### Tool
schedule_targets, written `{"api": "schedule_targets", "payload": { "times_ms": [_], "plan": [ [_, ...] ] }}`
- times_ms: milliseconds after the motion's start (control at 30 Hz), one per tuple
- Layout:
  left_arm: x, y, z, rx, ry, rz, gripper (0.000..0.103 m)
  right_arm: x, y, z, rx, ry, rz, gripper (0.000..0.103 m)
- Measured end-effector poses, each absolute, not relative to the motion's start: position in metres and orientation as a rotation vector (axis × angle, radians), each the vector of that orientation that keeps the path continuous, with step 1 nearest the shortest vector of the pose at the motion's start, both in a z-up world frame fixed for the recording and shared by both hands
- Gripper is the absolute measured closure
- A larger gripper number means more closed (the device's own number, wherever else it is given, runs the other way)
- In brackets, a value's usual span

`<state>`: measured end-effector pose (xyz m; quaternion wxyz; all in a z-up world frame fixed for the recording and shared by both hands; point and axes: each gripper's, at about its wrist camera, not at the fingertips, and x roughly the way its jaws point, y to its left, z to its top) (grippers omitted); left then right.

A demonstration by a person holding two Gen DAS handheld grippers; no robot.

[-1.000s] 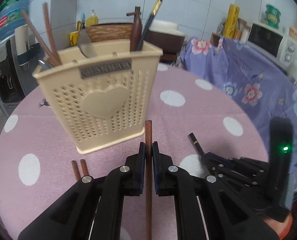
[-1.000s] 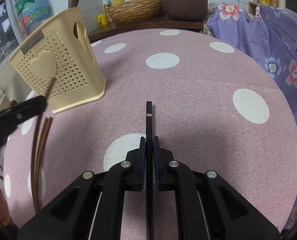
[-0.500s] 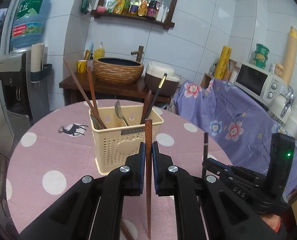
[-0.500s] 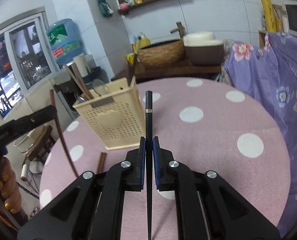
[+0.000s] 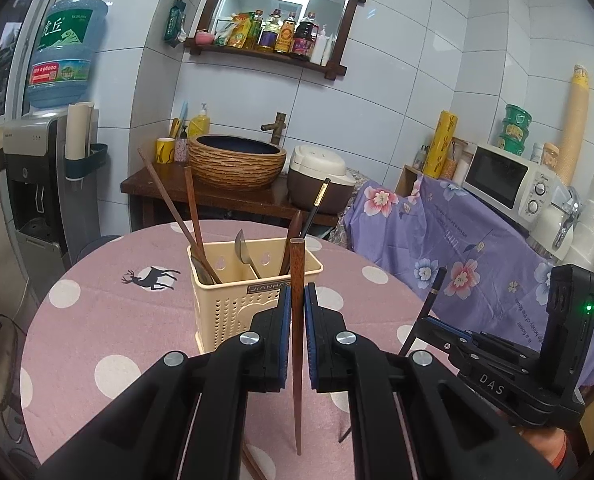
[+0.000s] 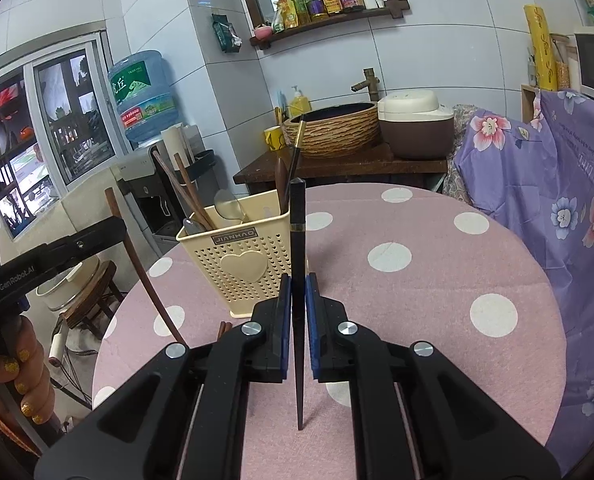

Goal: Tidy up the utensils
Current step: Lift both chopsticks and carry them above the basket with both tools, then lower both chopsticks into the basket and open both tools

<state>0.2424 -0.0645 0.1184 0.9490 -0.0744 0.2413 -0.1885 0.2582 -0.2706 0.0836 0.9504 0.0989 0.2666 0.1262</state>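
My left gripper (image 5: 296,308) is shut on a brown wooden chopstick (image 5: 296,272), held upright above the table. My right gripper (image 6: 297,294) is shut on a black chopstick (image 6: 297,216) with a gold band, also upright. A cream perforated utensil basket (image 5: 233,300) stands on the pink dotted table (image 5: 109,320) ahead of both grippers; it also shows in the right wrist view (image 6: 241,264). It holds brown chopsticks (image 5: 177,212), a metal spoon (image 5: 241,245) and a black chopstick (image 5: 315,208). Two brown chopsticks (image 6: 221,330) lie on the table near the basket.
The right gripper shows in the left wrist view (image 5: 497,364), and the left one in the right wrist view (image 6: 49,256). A purple floral cloth (image 6: 569,184) covers furniture on the right. A wooden stand with a woven basin (image 5: 237,164) is behind the table.
Both grippers have risen from the table and tilted up, lifting their chopsticks upright. The basket now sits lower and farther in both views.
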Motion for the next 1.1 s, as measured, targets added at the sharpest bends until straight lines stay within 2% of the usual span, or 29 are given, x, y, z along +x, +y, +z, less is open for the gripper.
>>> {"api": "schedule_targets", "payload": {
  "times_ms": [400,800,933,1100],
  "plan": [
    [0.25,-0.062,0.147,-0.13,0.455,-0.387,0.095,0.275,-0.263,0.114,0.176,0.527,0.289,0.095],
    [0.294,-0.044,0.255,-0.127,0.275,-0.286,0.095,0.331,-0.248,0.24,0.214,0.355,0.294,0.095],
    [0.315,-0.045,0.247,-0.129,0.258,-0.241,0.095,0.351,-0.234,0.242,0.188,0.323,0.261,0.095],
    [0.336,-0.05,0.194,-0.124,0.329,-0.214,0.095,0.373,-0.223,0.191,0.166,0.383,0.239,0.095]
  ]
}}
